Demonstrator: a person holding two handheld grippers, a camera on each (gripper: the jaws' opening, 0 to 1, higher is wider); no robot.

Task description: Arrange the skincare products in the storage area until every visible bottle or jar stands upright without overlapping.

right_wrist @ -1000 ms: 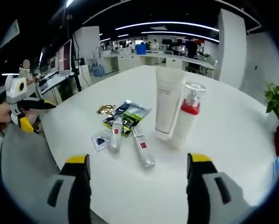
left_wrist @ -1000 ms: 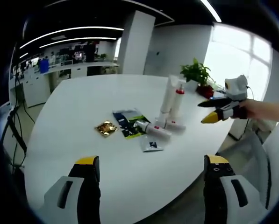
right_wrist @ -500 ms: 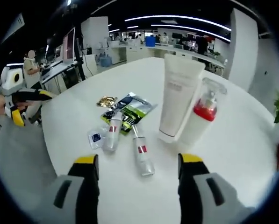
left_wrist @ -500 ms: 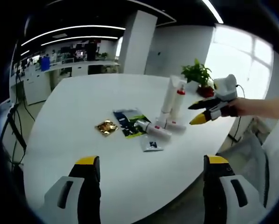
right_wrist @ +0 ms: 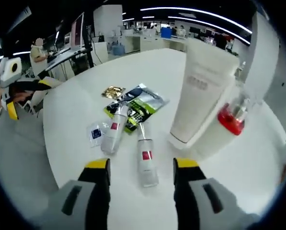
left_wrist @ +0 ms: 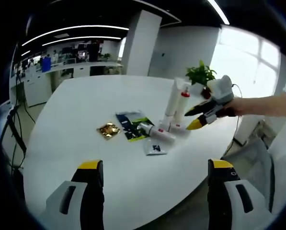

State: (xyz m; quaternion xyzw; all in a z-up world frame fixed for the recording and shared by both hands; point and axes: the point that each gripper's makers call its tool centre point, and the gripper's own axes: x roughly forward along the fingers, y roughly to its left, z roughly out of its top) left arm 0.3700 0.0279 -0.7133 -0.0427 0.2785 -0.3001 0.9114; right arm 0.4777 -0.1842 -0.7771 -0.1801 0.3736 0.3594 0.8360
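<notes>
My right gripper point(right_wrist: 142, 165), jaws apart and empty, hangs over a small bottle point(right_wrist: 146, 163) lying on the white table point(right_wrist: 75, 115); its far end blurs. My left gripper point(left_wrist: 152, 165) gapes empty.

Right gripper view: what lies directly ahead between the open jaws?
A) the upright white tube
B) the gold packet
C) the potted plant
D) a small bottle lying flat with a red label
D: the small bottle lies on its side on the table, lined up between the right gripper jaws.
</notes>
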